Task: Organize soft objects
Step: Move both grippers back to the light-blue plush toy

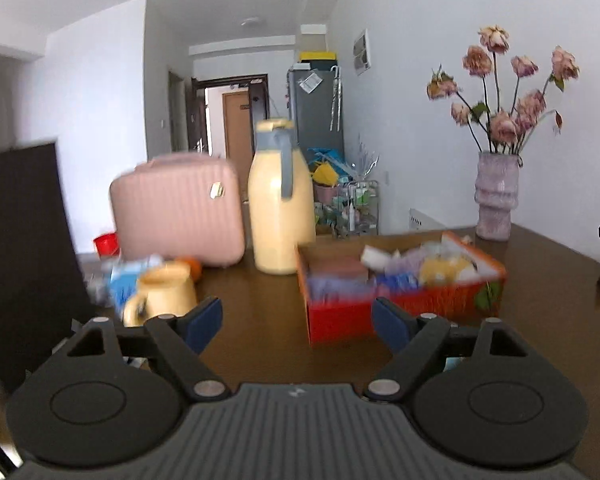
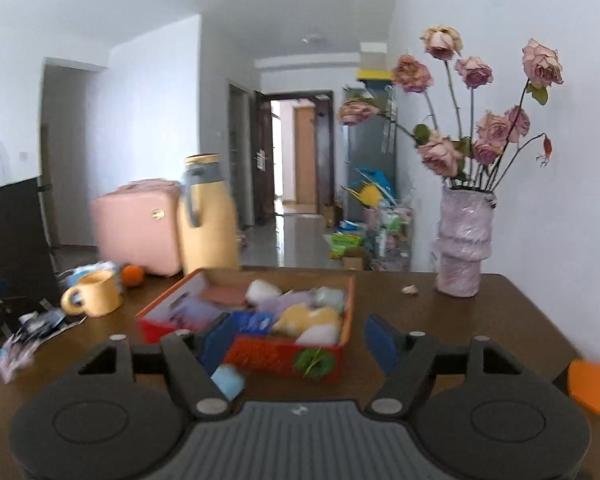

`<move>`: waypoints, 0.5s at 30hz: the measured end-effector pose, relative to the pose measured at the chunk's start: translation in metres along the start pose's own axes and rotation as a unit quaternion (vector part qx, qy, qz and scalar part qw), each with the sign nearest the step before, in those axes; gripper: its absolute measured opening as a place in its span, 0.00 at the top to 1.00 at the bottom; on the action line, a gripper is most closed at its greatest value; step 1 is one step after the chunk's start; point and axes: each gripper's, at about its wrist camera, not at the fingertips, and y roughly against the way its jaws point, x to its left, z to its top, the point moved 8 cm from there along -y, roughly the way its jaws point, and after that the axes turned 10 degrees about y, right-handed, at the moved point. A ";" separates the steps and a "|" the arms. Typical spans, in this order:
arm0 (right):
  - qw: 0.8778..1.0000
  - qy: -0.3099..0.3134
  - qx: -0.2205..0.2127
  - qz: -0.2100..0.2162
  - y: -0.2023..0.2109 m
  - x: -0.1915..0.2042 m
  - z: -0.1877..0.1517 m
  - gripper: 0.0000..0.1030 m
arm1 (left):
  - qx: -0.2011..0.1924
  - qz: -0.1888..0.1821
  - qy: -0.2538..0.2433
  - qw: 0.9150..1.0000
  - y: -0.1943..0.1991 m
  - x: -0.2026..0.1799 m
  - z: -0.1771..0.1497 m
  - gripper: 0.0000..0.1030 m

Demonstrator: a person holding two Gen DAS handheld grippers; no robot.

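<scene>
Both tools hang above the dark brown wooden counter [image 1: 260, 320] and face the shallow red cardboard box [image 2: 284, 354] that serves as the collecting place for the soft things. The left tool [image 1: 298, 322] has its 2 blue-padded fingers spread wide with nothing between them; the right tool [image 2: 296, 344] is spread just as wide and also carries nothing. Judging from that, neither is mid-grasp, and each seems poised between picks.

The box already holds most of the task's items: a yellow plush lump [image 2: 312, 318], a pale lilac soft piece [image 2: 284, 300], white fluffy pieces, a blue packet [image 2: 252, 322] and a flat brownish-pink pad [image 2: 224, 294], packed close together so they touch. Piling them in 1 open tray keeps them from rolling about the counter.

A small light-blue soft block [image 2: 228, 380] lies on the counter just outside the box's near wall, beside the right tool's left finger. It looks like the item left to gather. Only the right wrist view shows it; in the left wrist view it cannot be seen.

The left wrist view looks across the box from its short end and shows the tall cream-yellow flask with a grey strap [image 1: 280, 200], the pink ribbed hard case [image 1: 178, 210] and the yellow ceramic mug [image 1: 164, 292] standing behind and to the side, clear of the work. The right wrist view adds loose wrappers [image 2: 20, 344] at the counter's left edge and the lilac vase of dried roses [image 2: 462, 244] well apart from the box.
</scene>
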 end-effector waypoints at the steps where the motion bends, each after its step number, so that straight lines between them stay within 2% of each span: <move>1: 1.000 0.009 -0.009 -0.003 0.008 0.009 -0.010 0.31 | 0.002 -0.001 0.007 1.000 0.008 0.004 -0.015 0.19; 5: 0.999 0.022 -0.009 -0.021 0.037 0.043 -0.056 0.30 | 0.007 -0.015 0.043 0.999 0.044 0.017 -0.072 0.16; 8: 1.000 -0.006 -0.010 -0.019 0.060 0.062 -0.089 0.29 | 0.049 -0.016 0.068 0.996 0.057 0.031 -0.114 0.16; 10: 0.999 -0.038 -0.014 -0.001 0.071 0.071 -0.111 0.26 | 0.083 -0.024 0.094 0.992 0.064 0.040 -0.137 0.16; 13: 0.999 -0.042 0.002 0.018 0.071 0.080 -0.132 0.25 | 0.094 -0.016 0.097 0.991 0.066 0.049 -0.145 0.16; 15: 0.999 -0.030 0.013 0.000 0.067 0.079 -0.133 0.26 | 0.093 -0.028 0.099 0.990 0.062 0.047 -0.138 0.16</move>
